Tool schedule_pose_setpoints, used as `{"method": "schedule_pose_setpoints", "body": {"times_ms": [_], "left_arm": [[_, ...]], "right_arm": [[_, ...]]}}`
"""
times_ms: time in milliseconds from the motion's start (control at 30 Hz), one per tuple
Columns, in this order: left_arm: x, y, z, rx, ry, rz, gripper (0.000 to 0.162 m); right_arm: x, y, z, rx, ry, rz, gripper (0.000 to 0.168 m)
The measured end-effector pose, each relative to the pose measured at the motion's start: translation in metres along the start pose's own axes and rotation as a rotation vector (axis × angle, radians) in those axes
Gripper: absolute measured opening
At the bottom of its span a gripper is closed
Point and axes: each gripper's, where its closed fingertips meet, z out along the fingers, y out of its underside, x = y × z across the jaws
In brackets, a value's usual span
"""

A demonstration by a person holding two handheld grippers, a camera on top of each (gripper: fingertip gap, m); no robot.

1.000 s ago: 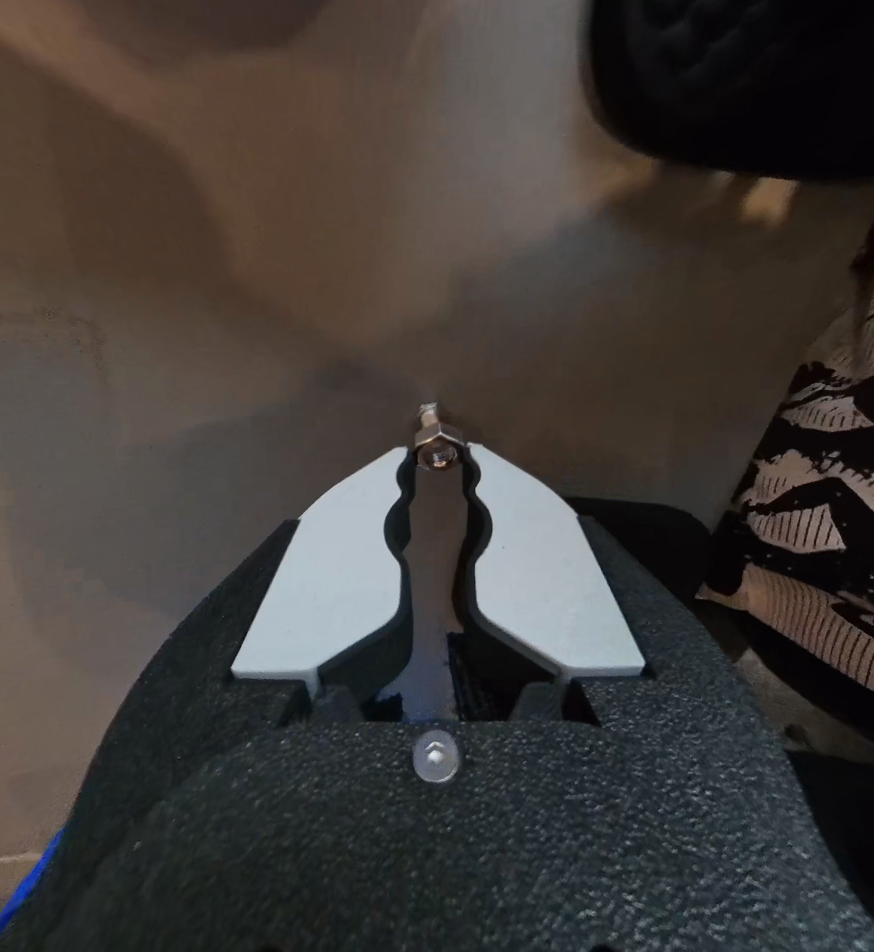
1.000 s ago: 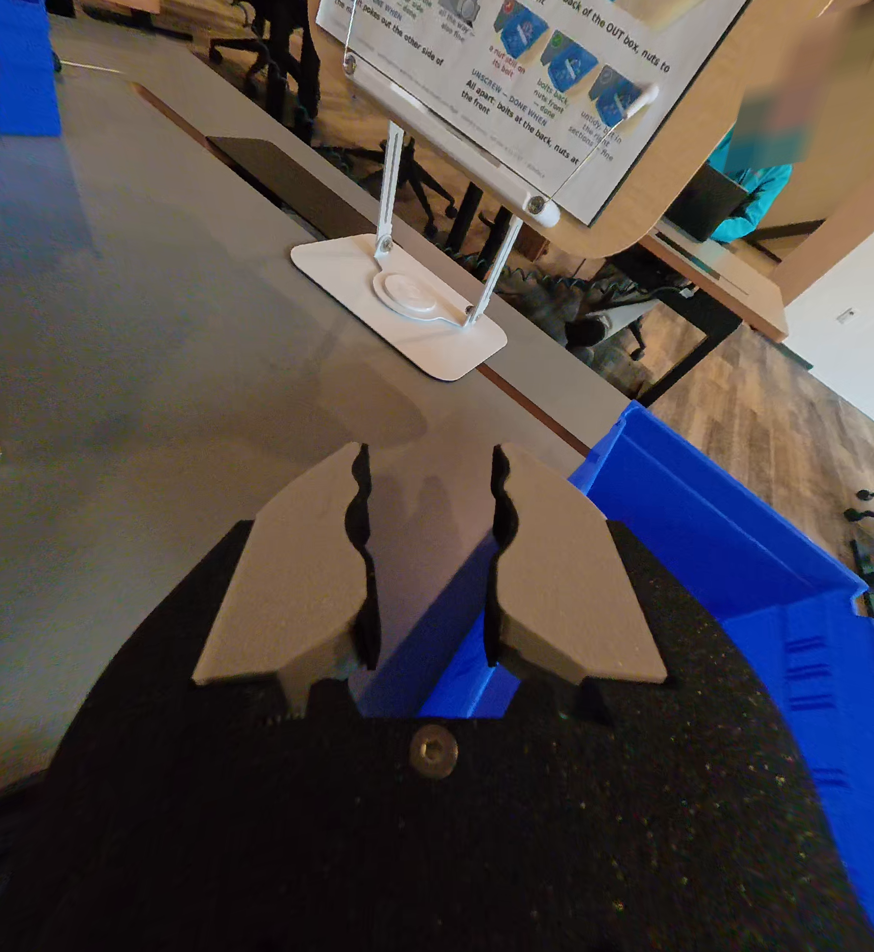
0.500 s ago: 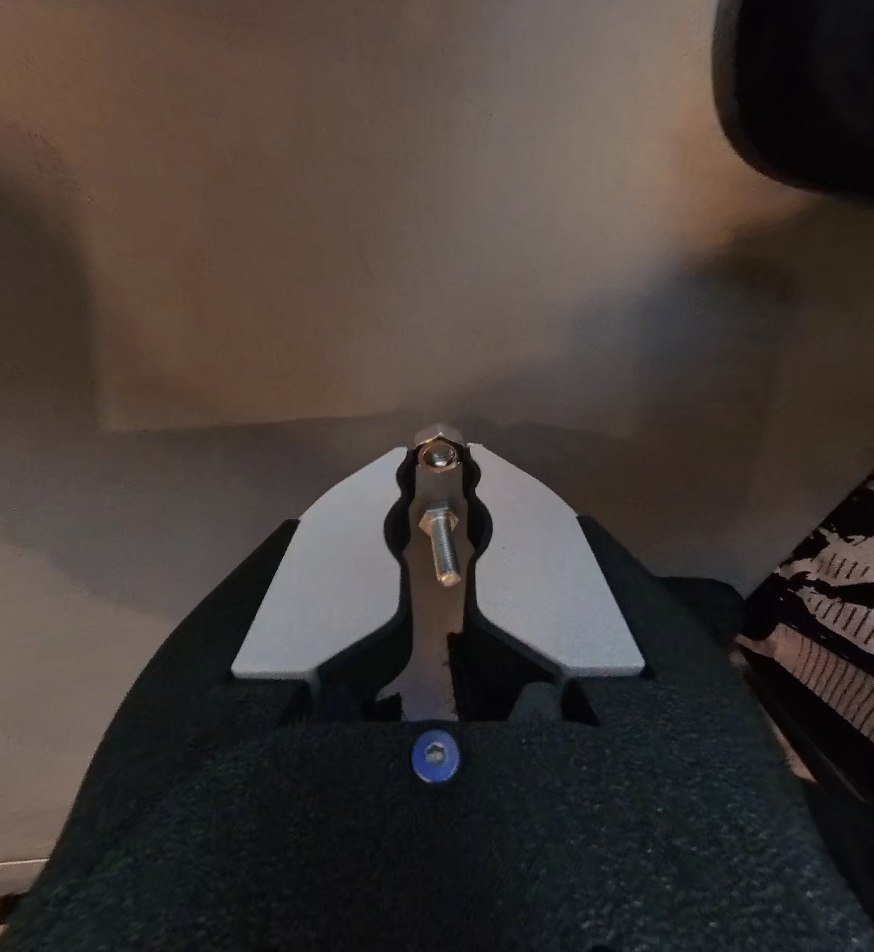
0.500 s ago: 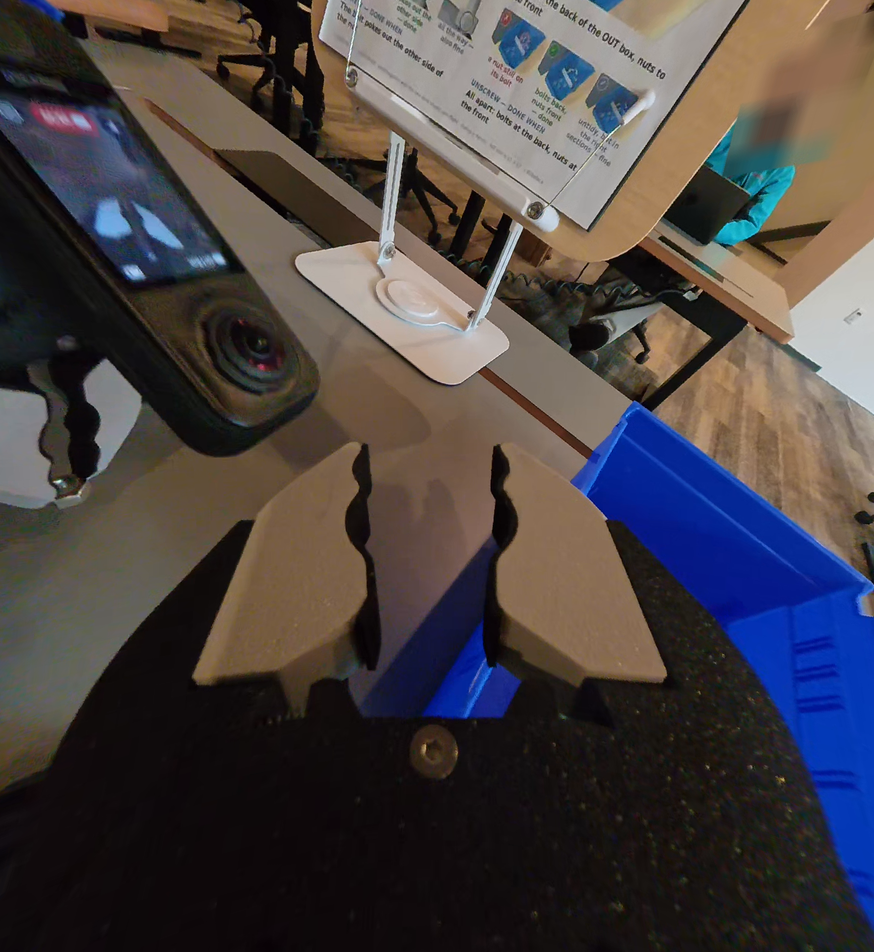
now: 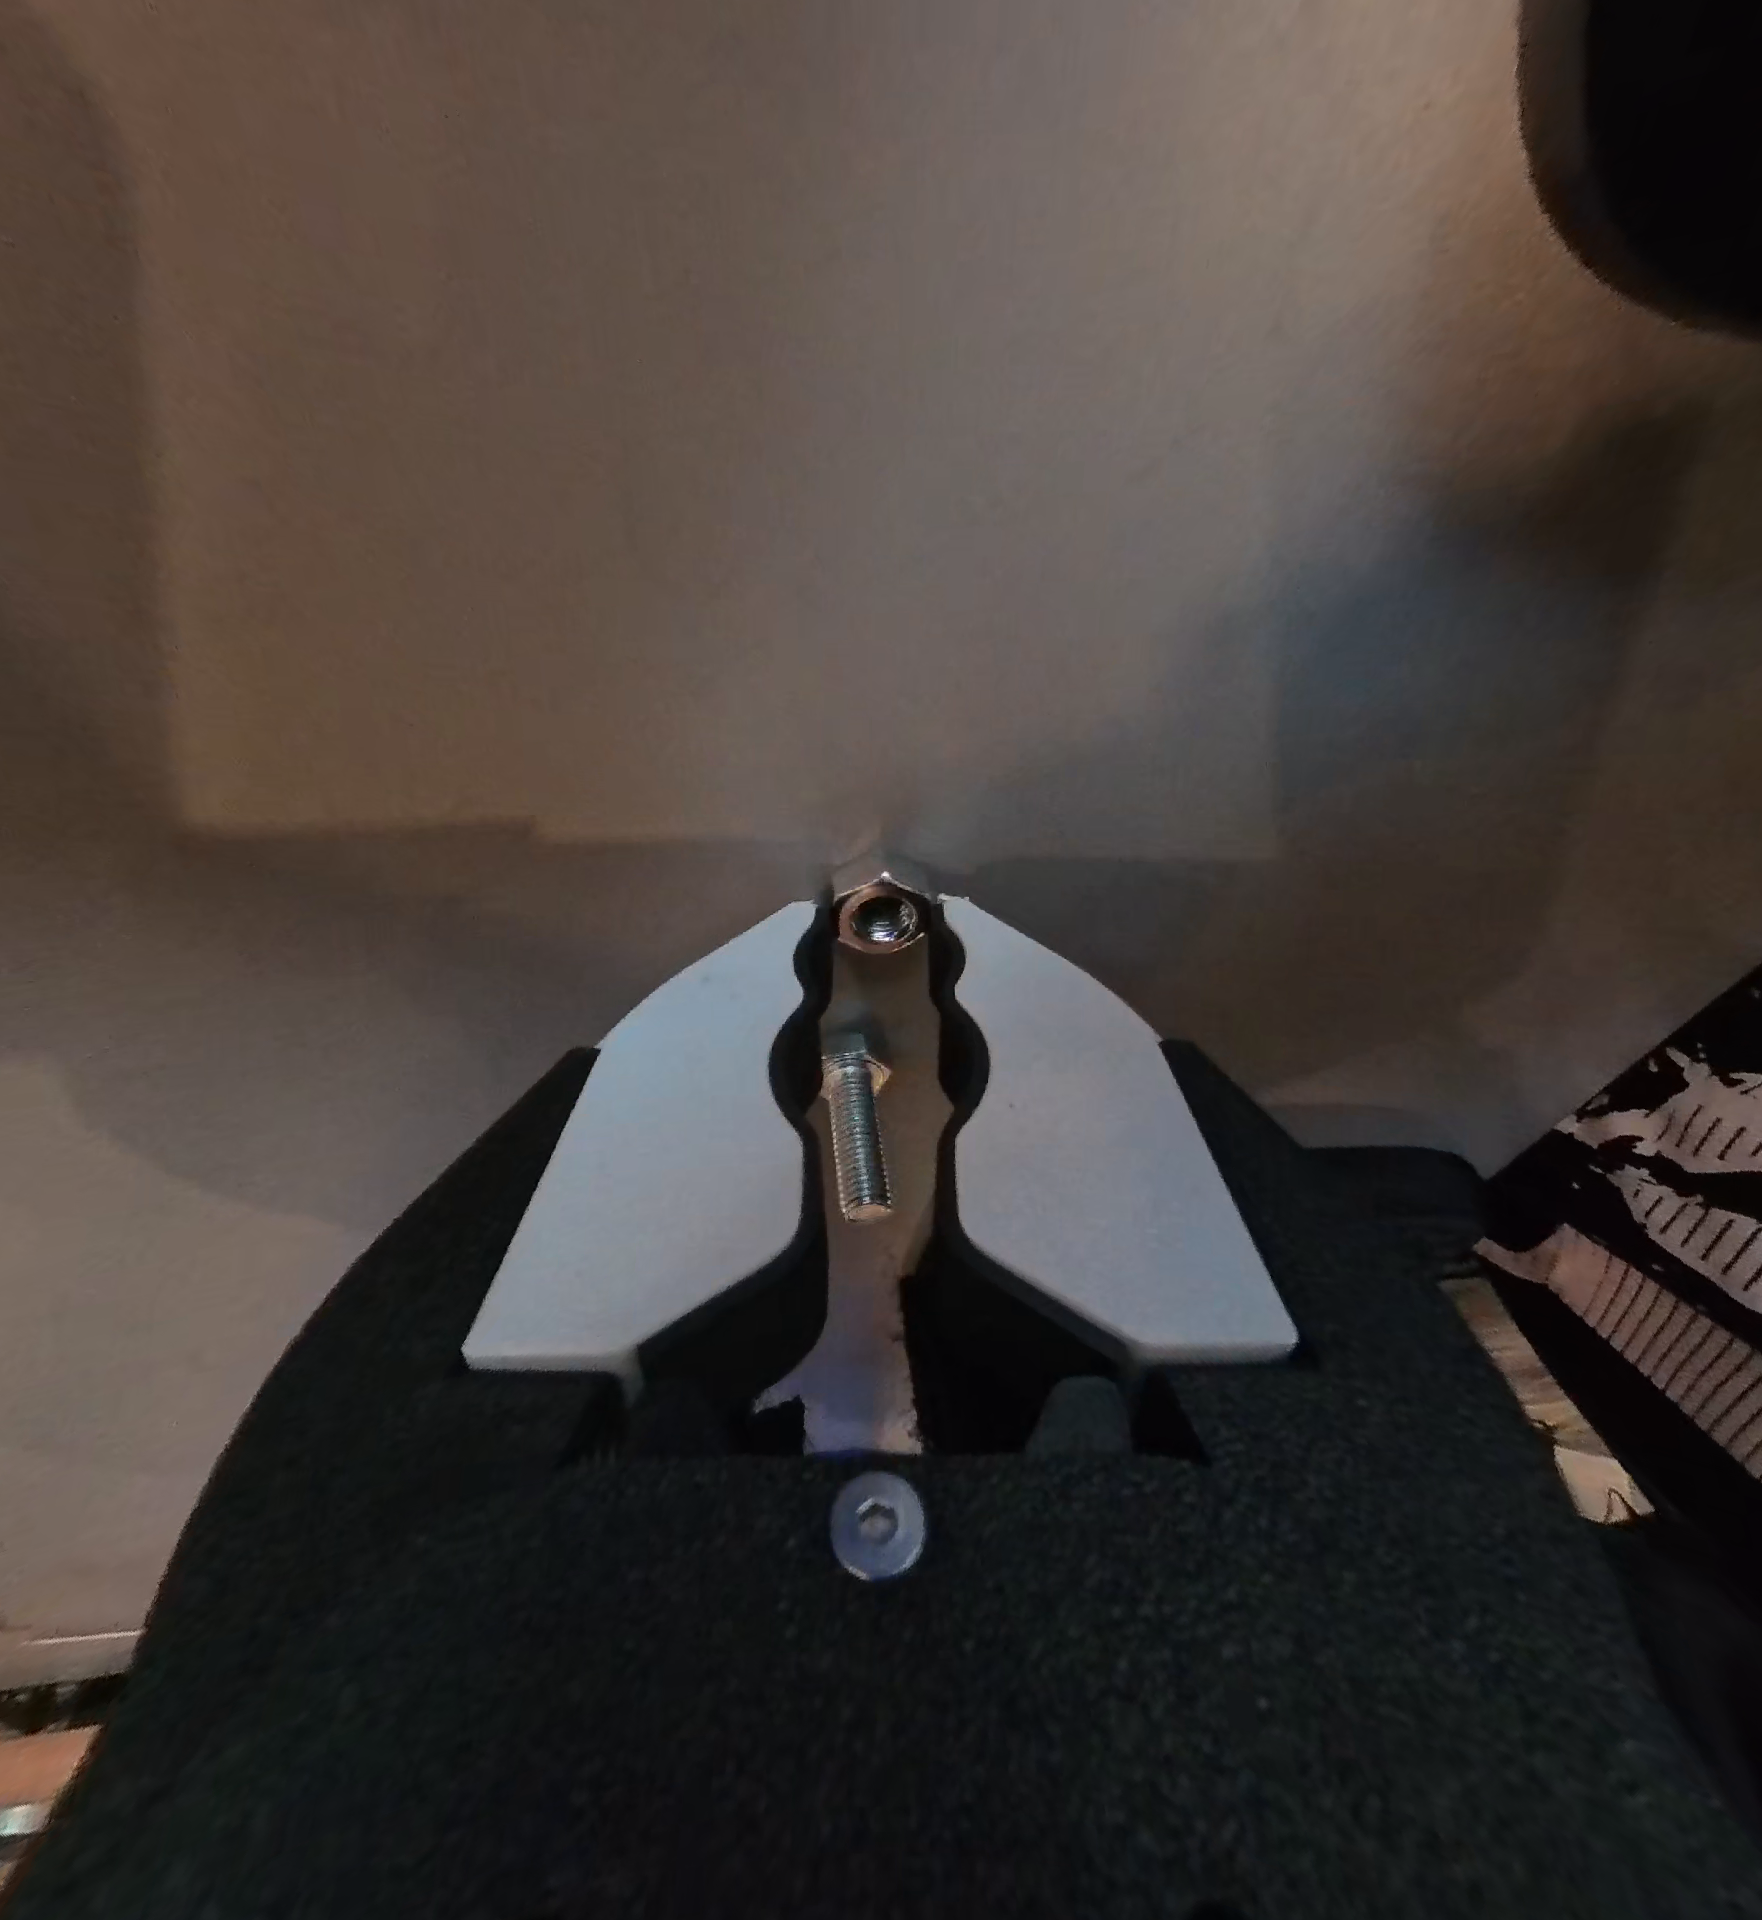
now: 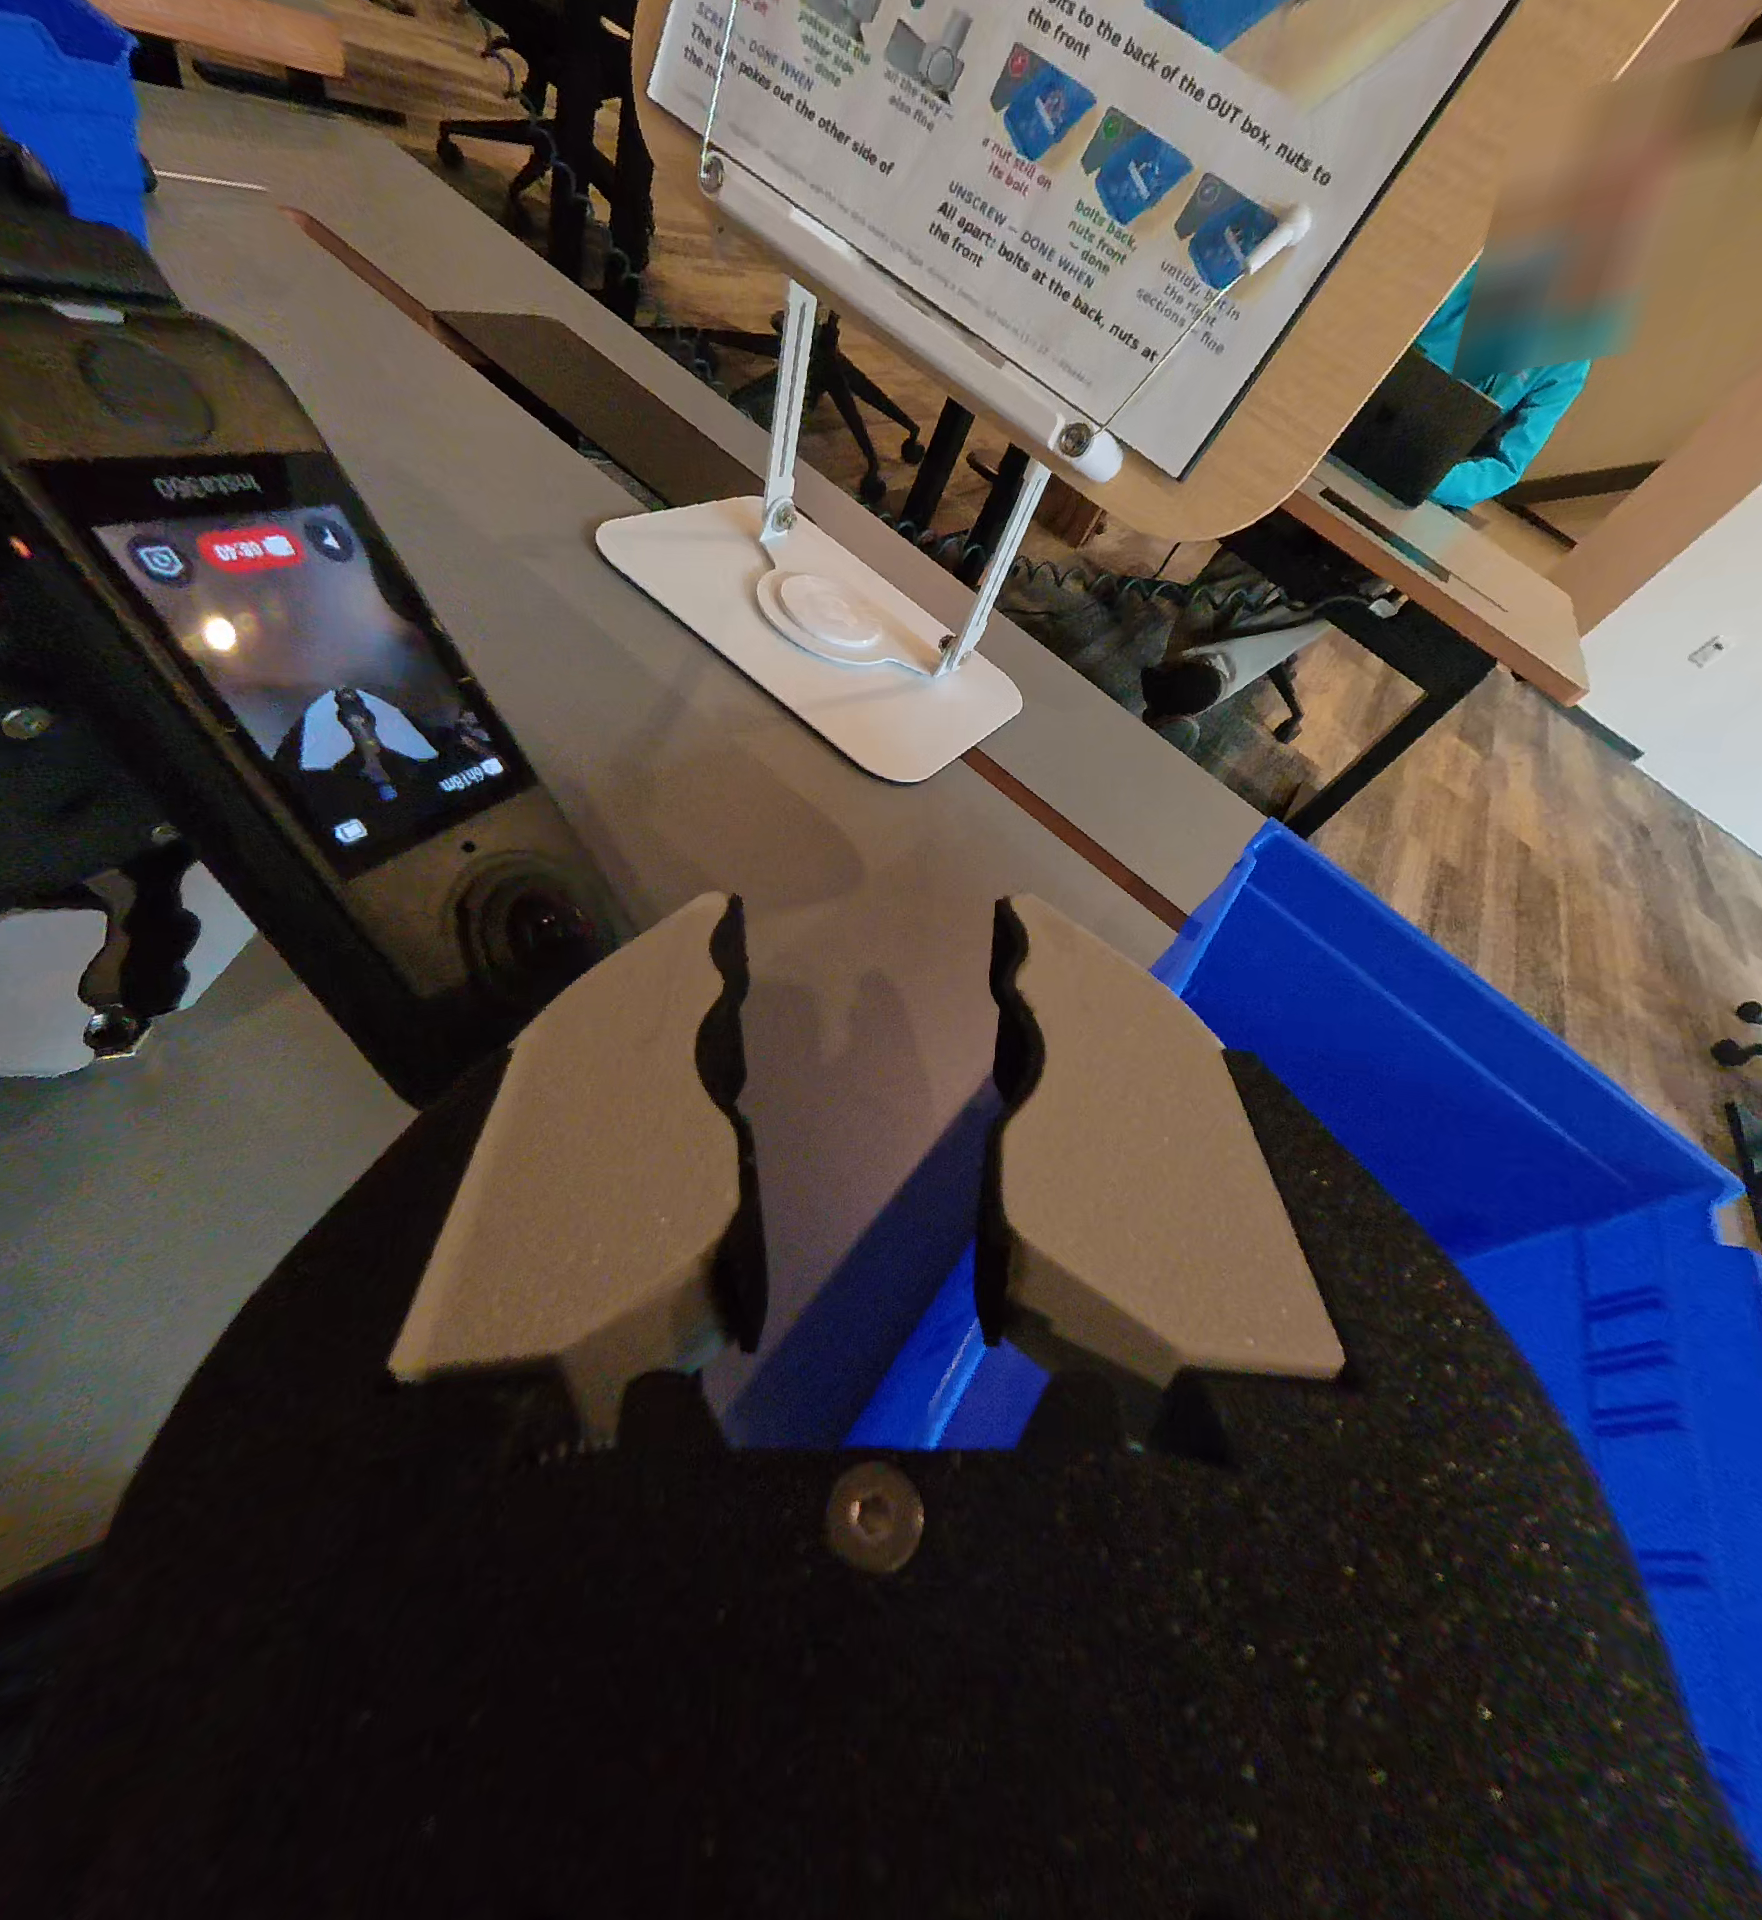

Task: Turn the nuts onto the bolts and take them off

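My left gripper points down at the grey table and is shut on a silver hex nut at its fingertips; the nut's threaded hole is empty. A silver bolt lies on the table below, seen through the gap between the fingers. In the right wrist view the left gripper shows at the left with the nut at its tips, just above the table. My right gripper is open and empty, over the table beside a blue bin.
A white stand holding an instruction sheet is at the table's far edge. A black object and black-and-white patterned fabric are at the right of the left wrist view. A second blue bin stands far left. The grippers' ends are close to 20 centimetres from one another.
The bolt has come out of the nut and now lies on the table under my left gripper. The left gripper has moved into the right wrist view. My right gripper has stayed open.
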Motion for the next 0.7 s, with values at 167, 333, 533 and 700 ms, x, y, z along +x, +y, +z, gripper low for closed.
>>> {"method": "schedule_pose_setpoints", "body": {"times_ms": [167,333,533,700], "left_arm": [[0.001,-0.002,-0.006,0.042,0.004,0.0,0.035],[0.002,0.0,-0.027,0.196,-0.018,-0.007,0.06],[-0.008,0.011,-0.058,0.651,-0.115,-0.047,0.073],[-0.016,0.039,-0.057,0.953,-0.157,-0.146,0.078]], "right_arm": [[-0.001,0.0,0.0,-0.001,-0.005,-0.002,0.044],[-0.001,0.001,0.001,-0.007,-0.008,-0.005,0.044],[-0.001,0.002,0.001,-0.011,-0.006,-0.005,0.045],[-0.002,0.002,0.002,-0.009,-0.014,0.001,0.044]]}}
